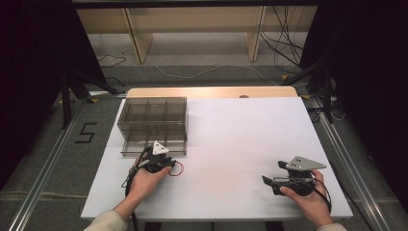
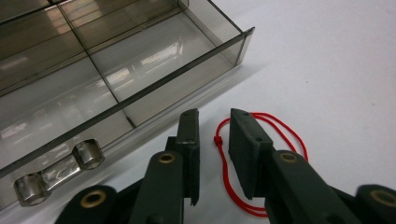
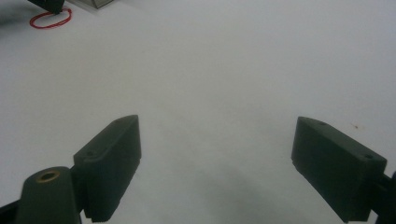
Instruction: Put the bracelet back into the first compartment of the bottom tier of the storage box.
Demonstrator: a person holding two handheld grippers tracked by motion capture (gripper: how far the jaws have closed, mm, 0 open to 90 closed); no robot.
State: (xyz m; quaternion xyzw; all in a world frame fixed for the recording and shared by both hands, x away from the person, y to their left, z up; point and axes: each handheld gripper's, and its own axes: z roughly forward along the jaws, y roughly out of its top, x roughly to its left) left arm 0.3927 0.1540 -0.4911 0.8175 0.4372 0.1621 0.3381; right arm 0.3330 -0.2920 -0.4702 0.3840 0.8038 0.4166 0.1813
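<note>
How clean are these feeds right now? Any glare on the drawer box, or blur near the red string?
High view: dim and soft, dark surroundings, the white table evenly lit. Left gripper view: bright reflections streak the smoky clear plastic drawer box; the thin red string loop stays sharp between the left gripper jaws. Right gripper view: hazy, the open right gripper casting a faint shadow.

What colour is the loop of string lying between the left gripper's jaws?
Red. The string loop shows best in the left gripper view.

drawer box (image 2: 140,60): glossy smoky clear plastic | loop (image 2: 280,128): red cord | table (image 1: 240,134): matt white
</note>
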